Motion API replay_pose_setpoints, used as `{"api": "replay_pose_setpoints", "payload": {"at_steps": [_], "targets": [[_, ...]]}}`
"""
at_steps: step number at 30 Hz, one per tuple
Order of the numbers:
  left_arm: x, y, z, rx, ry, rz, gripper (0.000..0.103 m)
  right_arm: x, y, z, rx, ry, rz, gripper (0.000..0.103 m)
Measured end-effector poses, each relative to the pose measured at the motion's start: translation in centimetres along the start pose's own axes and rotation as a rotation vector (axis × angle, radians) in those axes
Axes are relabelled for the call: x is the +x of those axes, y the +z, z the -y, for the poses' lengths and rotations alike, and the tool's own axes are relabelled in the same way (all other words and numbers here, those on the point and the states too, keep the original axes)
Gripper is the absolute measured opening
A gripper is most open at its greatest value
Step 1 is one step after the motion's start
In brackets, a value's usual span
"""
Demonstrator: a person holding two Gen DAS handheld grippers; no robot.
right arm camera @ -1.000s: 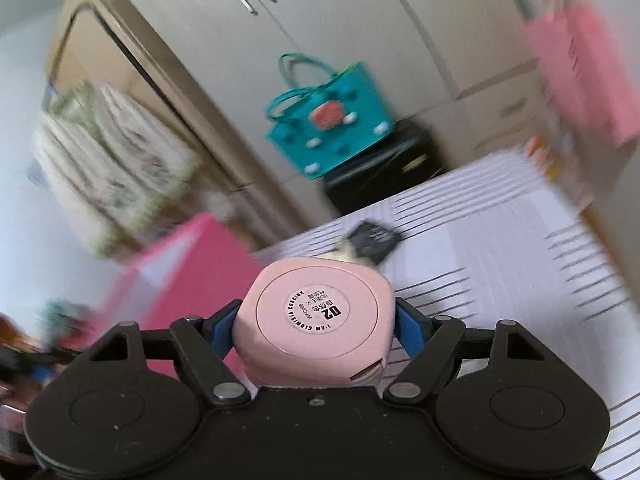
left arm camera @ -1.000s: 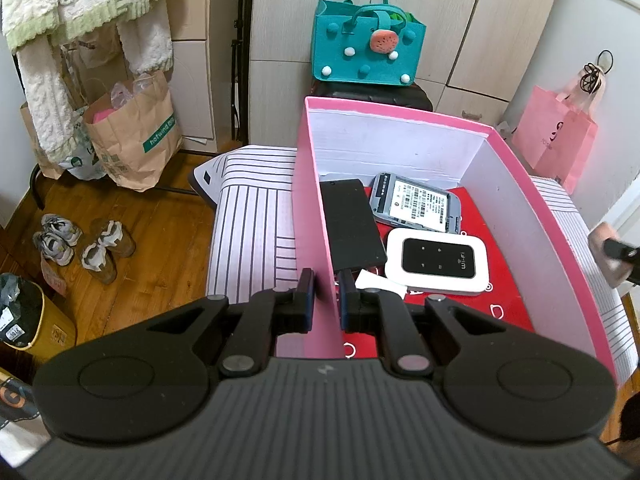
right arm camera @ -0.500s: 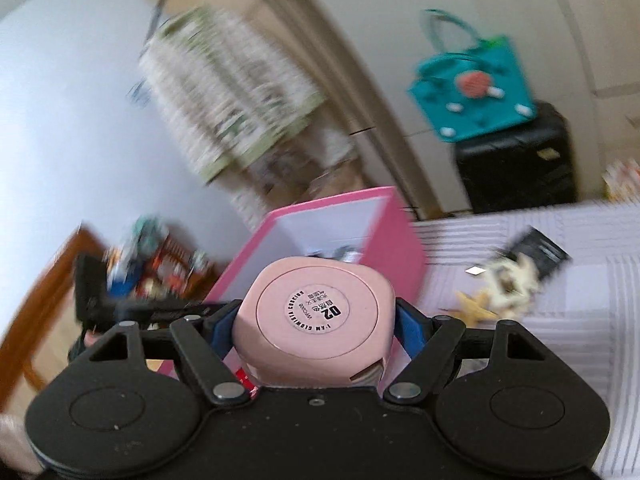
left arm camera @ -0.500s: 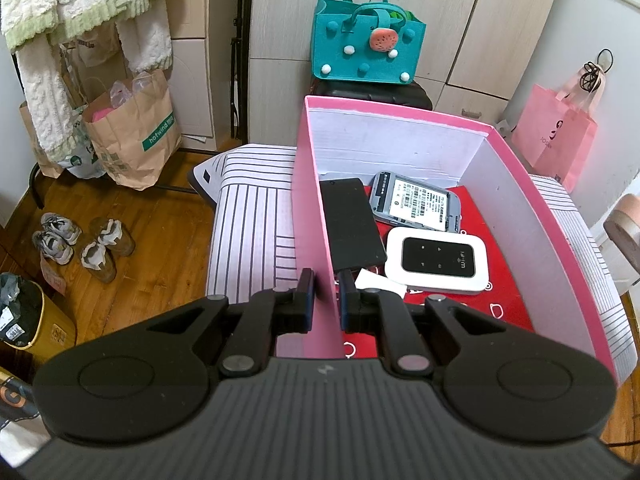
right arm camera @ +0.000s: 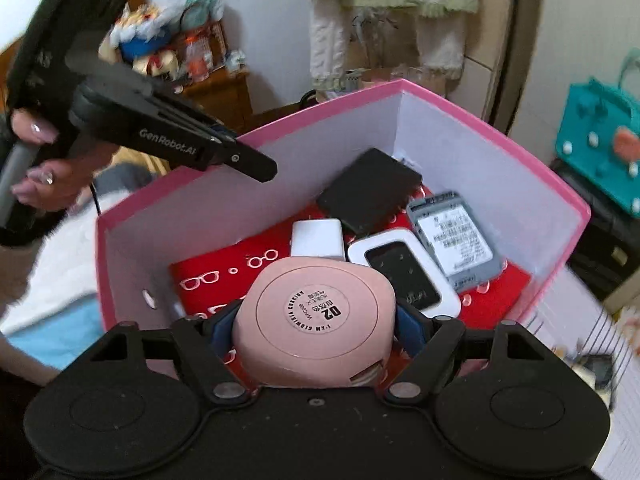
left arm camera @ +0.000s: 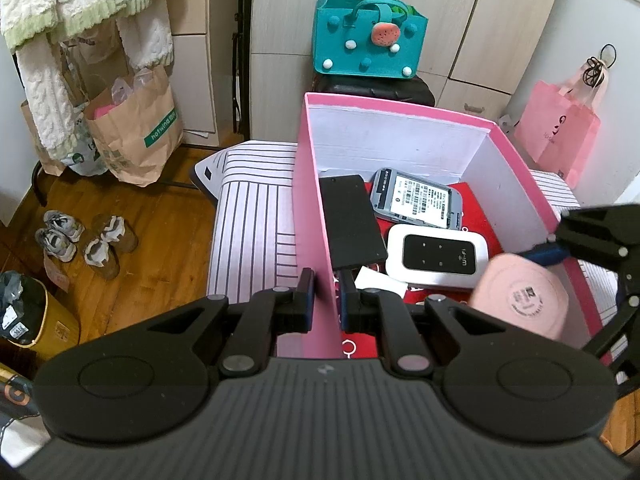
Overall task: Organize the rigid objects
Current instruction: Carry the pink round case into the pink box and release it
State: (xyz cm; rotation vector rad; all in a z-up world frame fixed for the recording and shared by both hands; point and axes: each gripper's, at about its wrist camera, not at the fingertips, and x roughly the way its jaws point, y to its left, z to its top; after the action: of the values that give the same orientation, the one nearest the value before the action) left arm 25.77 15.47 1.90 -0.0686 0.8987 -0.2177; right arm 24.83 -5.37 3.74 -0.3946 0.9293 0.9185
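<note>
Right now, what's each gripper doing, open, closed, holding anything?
Left gripper: closed on the pink box wall.
Right gripper: closed on the pink round case, over the box.

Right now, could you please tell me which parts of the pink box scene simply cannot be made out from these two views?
- Left wrist view: the pink box near wall is hidden behind the left hand-held gripper.
- Right wrist view: the pink round case covers the box floor beneath it; whether it touches anything is unclear.
- Both views: small print on the grey device label is too small to read.
- Right wrist view: the bed surface at lower right is blurred.
</note>
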Motion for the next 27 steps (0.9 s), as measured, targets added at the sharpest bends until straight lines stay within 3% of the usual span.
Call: {"api": "replay_pose_setpoints", "payload": {"at_steps": [5,10,13,16,21,27], "targets": [[-0.1,0.0,-0.2,-0.017,-0.006,0.001,0.011,1.1,0.9,-1.0,-0.070,0.024,-0.030,0.082],[-0.2,0.0,-0.3,-0.024,-0.007,-0.001,0.011,3.9,1.4,0.2,0.021,0.123,-0.178,0.081],[-0.2,0.0,-0.3,-0.022,-0.005,-0.001,0.011,4.6,1.4,1.1,0.040,0.100,-0.228,0.082],[-0.1,0.1,-0.2,-0.019,-0.016,-0.002,0.012,4.5,1.5,1.8,0.073,0.039,-0.222,0.081],[0.1,0.0,0.1,-0.010,-0.017,0.000,0.012,1.3,1.1,0.7,0.026,-0.104,-0.068,0.084],[-0.1,-0.3,-0.1,-0.022,-0.020,0.006,0.012,-7.2,-2.2,2.8,0.194,-0.131,0.301,0.085]]}}
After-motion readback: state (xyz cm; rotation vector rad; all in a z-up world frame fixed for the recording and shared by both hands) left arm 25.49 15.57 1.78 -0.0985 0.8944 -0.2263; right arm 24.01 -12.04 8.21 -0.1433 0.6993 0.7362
